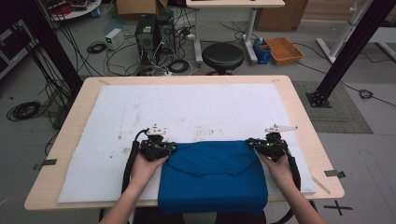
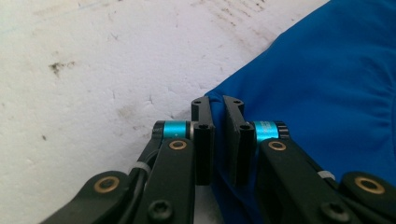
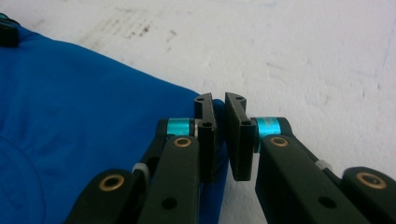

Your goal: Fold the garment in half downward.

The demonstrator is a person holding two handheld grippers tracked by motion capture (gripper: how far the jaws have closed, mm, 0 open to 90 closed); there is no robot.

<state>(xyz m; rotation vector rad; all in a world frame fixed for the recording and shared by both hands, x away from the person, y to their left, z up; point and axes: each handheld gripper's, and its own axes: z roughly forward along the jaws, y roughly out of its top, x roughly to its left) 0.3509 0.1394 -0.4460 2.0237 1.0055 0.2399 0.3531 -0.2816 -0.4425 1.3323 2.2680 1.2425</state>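
- Wooden table (image 1: 70, 123) under a stained white mat (image 1: 187, 107); cable-strewn floor beyond.
- One blue cloth (image 1: 212, 175) near.
- One black stool (image 1: 222, 56) far.
- Left gripper (image 1: 172, 147) and right gripper (image 1: 251, 143) each pinch a far cloth corner.

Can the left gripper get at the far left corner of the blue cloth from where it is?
Yes, it looks so: the left gripper already has its jaws closed on that corner of the blue cloth, with nothing in the way on the white mat.
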